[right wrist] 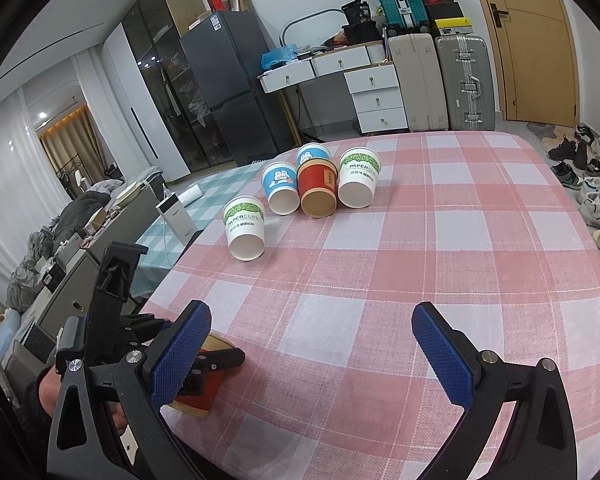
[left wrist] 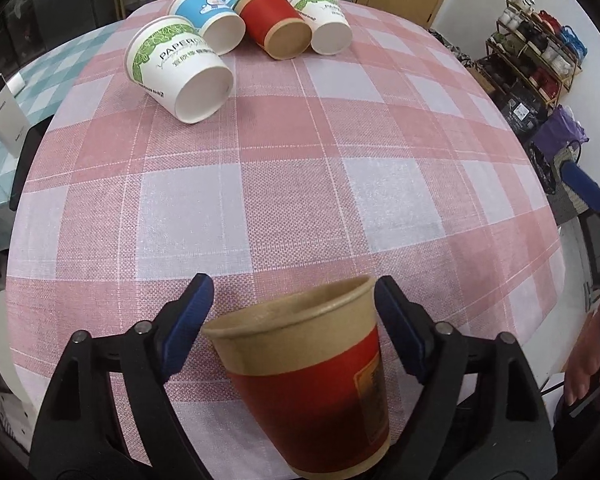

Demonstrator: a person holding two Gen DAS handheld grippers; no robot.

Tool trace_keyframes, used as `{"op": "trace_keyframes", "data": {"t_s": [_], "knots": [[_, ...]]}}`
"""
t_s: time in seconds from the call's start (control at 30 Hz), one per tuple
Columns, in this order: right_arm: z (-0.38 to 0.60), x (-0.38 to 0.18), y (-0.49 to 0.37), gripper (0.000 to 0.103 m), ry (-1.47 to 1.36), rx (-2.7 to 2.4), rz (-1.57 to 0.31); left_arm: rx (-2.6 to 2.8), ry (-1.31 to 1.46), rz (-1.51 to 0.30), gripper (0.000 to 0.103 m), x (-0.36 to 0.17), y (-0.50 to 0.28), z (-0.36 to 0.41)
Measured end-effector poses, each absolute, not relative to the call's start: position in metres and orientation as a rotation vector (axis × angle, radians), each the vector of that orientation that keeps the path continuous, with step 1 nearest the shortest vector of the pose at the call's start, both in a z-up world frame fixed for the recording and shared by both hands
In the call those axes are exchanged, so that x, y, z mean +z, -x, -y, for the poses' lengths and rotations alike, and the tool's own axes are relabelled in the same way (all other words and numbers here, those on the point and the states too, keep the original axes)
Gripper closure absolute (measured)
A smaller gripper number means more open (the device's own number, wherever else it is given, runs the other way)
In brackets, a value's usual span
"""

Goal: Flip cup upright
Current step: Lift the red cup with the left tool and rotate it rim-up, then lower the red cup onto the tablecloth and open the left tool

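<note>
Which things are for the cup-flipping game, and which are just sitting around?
For the job:
- red cup between the left gripper fingers
- five tipped-over cups
- right gripper, open

Just around:
- white power bank
- suitcases
- shoes

A pink-and-white checked cloth (left wrist: 300, 184) covers the counter, beside a teal-and-white checked one (left wrist: 4, 128). The nearest paper cup (left wrist: 316, 384) is red with a tan rim band and a yellow label; the claw fingers (right wrist: 180, 356) carry blue textured pads on black frames. Farther off lie two white cups with green leaf print (left wrist: 176, 68), two blue-and-white ones (left wrist: 204, 14), and a red-and-tan one (left wrist: 276, 20).
</note>
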State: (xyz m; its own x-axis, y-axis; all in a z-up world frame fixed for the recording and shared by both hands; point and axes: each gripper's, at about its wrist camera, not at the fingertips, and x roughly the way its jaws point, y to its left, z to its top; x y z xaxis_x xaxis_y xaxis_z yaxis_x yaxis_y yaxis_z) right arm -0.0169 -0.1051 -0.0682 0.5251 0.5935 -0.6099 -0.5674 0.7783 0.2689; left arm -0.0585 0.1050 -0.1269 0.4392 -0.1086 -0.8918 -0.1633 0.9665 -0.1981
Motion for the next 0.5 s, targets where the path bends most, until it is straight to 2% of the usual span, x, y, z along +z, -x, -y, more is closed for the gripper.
{"op": "trace_keyframes", "data": {"t_s": [0.13, 0.3, 0.5], "knots": [[0.108, -0.067, 0.018, 0.001, -0.048, 0.699, -0.739, 0.049, 0.251, -1.083, 0.017, -0.116, 0.056, -0.107], [0.112, -0.062, 0.02, 0.001, -0.059, 0.702, -0.728, 0.111, 0.222, -1.05, 0.016, -0.099, 0.055, -0.116], [0.113, -0.049, 0.03, 0.001, -0.058, 0.717, -0.701, 0.161, 0.176, -0.881, 0.016, -0.044, 0.071, -0.116]]}}
